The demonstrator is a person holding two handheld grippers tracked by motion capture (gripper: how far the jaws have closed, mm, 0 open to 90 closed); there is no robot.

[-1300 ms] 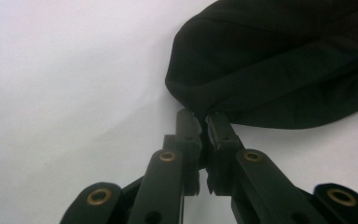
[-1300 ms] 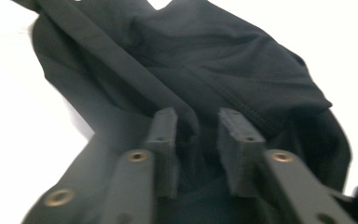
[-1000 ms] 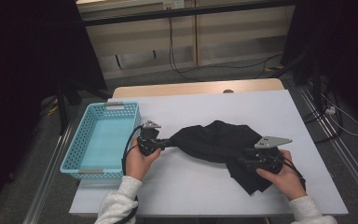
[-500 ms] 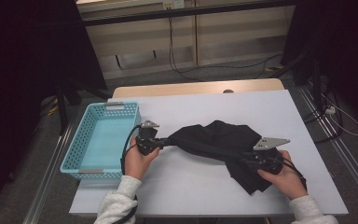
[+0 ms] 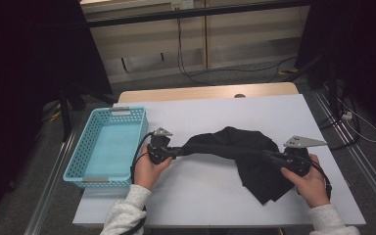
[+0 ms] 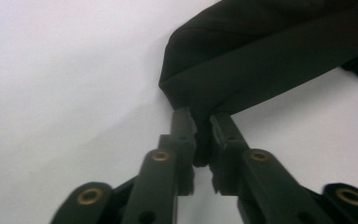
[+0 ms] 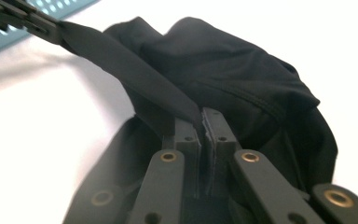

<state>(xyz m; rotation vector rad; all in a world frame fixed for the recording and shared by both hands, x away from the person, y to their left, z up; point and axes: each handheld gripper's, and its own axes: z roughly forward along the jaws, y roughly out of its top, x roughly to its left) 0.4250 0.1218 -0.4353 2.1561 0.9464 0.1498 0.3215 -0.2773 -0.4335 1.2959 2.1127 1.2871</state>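
1. a black garment [image 5: 247, 154] lies on the white table [image 5: 210, 196], right of its middle and nearer the front edge than the back edge.
2. the left gripper [image 5: 176, 151] is held in the person's left hand [image 5: 147, 169]; in the left gripper view its jaws are pinched together on a folded edge of the garment [image 6: 261, 60], with cloth bunched between the tips [image 6: 200, 126].
3. the right gripper [image 5: 269, 156] sits in the right hand [image 5: 311, 183] toward the table's right edge; in the right gripper view its jaws are pressed close on a band of the garment [image 7: 242, 79], the cloth caught between them [image 7: 203, 123].
4. between the two grippers a strip of the cloth runs taut, raised off the table, while the rest of the garment sags in a heap below and behind it.
5. a light blue plastic basket [image 5: 85, 174] stands at the table's left edge, just beside the left hand and apart from the garment.
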